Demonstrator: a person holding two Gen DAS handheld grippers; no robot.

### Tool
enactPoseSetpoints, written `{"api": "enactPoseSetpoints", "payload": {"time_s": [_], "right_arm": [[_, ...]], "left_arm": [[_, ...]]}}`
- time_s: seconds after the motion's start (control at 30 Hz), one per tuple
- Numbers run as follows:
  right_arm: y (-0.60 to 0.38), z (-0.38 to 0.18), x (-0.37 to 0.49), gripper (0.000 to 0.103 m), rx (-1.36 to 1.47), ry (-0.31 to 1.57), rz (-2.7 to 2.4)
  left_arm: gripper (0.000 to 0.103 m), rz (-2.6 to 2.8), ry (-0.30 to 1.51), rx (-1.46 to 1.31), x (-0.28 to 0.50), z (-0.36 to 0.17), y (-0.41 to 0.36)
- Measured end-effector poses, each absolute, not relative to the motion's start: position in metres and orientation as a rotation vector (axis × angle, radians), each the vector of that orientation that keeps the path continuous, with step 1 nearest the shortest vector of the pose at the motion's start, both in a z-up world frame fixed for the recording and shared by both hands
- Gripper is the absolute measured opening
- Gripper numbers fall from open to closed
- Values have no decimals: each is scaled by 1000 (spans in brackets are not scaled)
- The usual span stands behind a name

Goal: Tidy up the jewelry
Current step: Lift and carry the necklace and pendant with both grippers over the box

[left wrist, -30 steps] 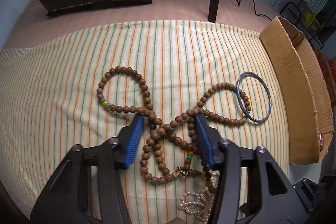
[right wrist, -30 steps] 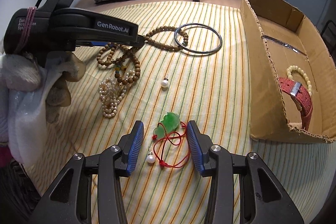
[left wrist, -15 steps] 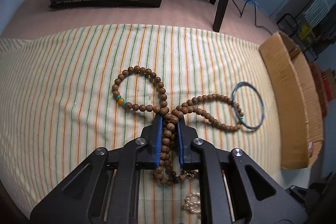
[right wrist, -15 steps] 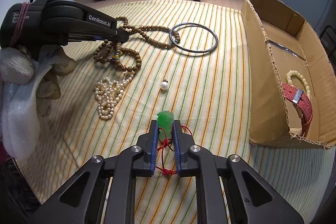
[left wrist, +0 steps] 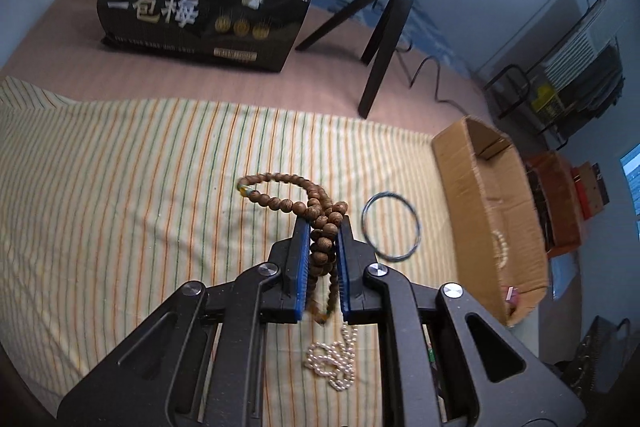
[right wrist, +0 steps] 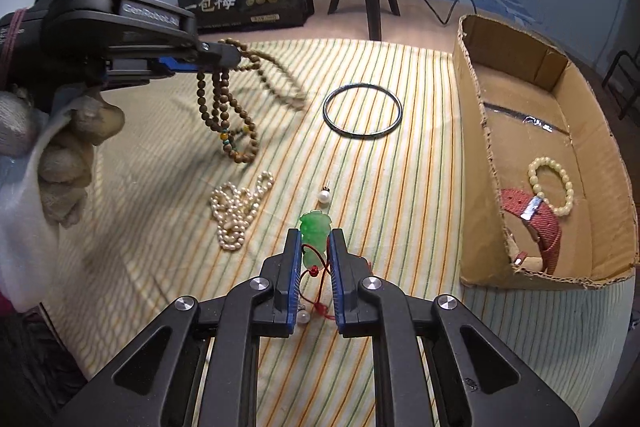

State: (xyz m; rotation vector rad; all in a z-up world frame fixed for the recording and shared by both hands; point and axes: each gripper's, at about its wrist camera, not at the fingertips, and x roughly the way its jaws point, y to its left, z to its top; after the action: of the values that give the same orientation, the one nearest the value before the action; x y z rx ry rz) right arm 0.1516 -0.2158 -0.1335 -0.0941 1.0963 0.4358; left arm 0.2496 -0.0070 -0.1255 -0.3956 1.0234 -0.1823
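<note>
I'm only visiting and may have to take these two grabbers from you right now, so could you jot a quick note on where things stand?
Left gripper: shut on the wooden bead string, which hangs clear of the striped cloth.
Right gripper: shut on the green pendant, red cord trailing.
Done: cream bead bracelet and red strap lie in the cardboard box.
Left: box both held pieces, then the pearl strand, dark bangle, and two pearl earrings on the cloth.
</note>
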Motion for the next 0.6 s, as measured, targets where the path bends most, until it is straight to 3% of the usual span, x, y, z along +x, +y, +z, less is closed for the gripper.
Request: {"api": "enactPoseSetpoints", "payload": {"time_s": [0.6], "right_arm": [[-235, -93, 153, 12, -40, 986, 417]], "left_arm": [[10, -260, 918, -393, 231, -72, -23]]}}
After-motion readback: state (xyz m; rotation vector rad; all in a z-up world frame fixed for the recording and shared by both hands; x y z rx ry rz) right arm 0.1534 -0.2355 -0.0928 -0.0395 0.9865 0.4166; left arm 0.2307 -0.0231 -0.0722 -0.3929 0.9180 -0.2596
